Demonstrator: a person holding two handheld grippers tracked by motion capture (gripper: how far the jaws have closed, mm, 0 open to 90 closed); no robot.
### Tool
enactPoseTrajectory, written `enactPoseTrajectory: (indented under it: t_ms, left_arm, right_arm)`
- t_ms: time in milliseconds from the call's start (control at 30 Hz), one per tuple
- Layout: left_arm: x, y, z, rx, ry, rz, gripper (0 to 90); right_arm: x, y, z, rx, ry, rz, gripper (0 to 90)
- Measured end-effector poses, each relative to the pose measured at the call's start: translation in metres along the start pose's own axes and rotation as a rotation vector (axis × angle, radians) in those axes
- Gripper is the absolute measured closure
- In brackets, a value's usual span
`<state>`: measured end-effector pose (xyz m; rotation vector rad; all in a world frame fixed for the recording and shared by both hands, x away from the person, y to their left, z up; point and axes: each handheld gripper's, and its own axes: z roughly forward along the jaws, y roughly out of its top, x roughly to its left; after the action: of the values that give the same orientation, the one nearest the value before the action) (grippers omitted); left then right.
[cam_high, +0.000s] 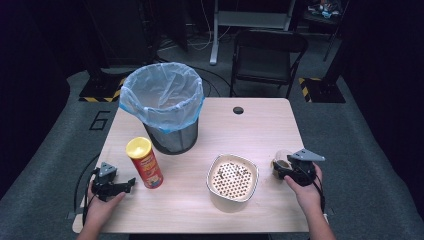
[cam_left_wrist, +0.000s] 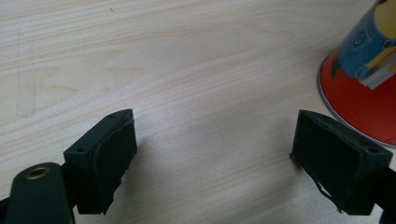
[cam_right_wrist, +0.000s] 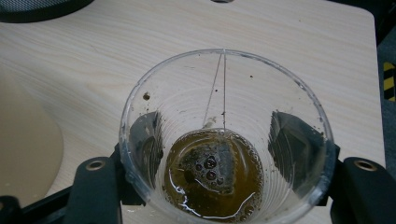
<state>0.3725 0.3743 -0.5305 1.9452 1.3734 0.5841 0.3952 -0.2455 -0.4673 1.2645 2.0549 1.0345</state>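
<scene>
A clear plastic cup (cam_right_wrist: 261, 84) holds brown liquid and a tea bag (cam_right_wrist: 212, 163) with its string running up to the rim. My right gripper (cam_right_wrist: 224, 144) has its black pads against the cup's two sides, shut on it. In the high view the cup (cam_high: 281, 160) stands near the table's right edge, with the right gripper (cam_high: 281, 170) around it. My left gripper (cam_left_wrist: 215, 149) rests open over bare wood, nothing between its fingers. In the high view the left gripper (cam_high: 131, 184) lies just left of a red chips can (cam_high: 145, 162) with a yellow lid.
A black mesh bin (cam_high: 162, 107) lined with a blue bag stands at the back left of the wooden table (cam_high: 260, 130). A cream container (cam_high: 232, 181) with a perforated insert sits between the two hands. The red can's base (cam_left_wrist: 359, 102) is close to the left gripper's right jaw.
</scene>
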Motion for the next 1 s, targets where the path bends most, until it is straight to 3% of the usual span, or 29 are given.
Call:
enactPoseTrajectory:
  t_ms: [233, 567, 600, 700, 900, 1000]
  left_arm:
    - [-0.001, 0.000, 0.002, -0.017, 0.004, -0.007, 13.3]
    - [-0.001, 0.000, 0.002, -0.017, 0.004, -0.007, 13.3]
    - [-0.001, 0.000, 0.002, -0.017, 0.004, -0.007, 13.3]
    - [0.000, 0.000, 0.002, -0.010, 0.008, 0.003, 13.3]
    - [0.000, 0.001, 0.002, -0.012, 0.007, -0.002, 13.3]
    - [0.000, 0.001, 0.002, -0.011, 0.008, -0.002, 13.3]
  right_arm:
    - [-0.001, 0.022, -0.003, -0.014, 0.067, -0.055, 34.6]
    - [-0.002, 0.043, 0.005, -0.028, 0.138, -0.116, 35.0]
    - [-0.004, 0.049, 0.008, -0.035, 0.169, -0.133, 35.1]
    - [-0.006, 0.055, 0.010, -0.031, 0.188, -0.149, 35.1]
    - [-0.004, 0.074, 0.012, -0.062, 0.253, -0.218, 35.3]
    - [0.002, 0.090, 0.013, -0.104, 0.282, -0.295, 35.2]
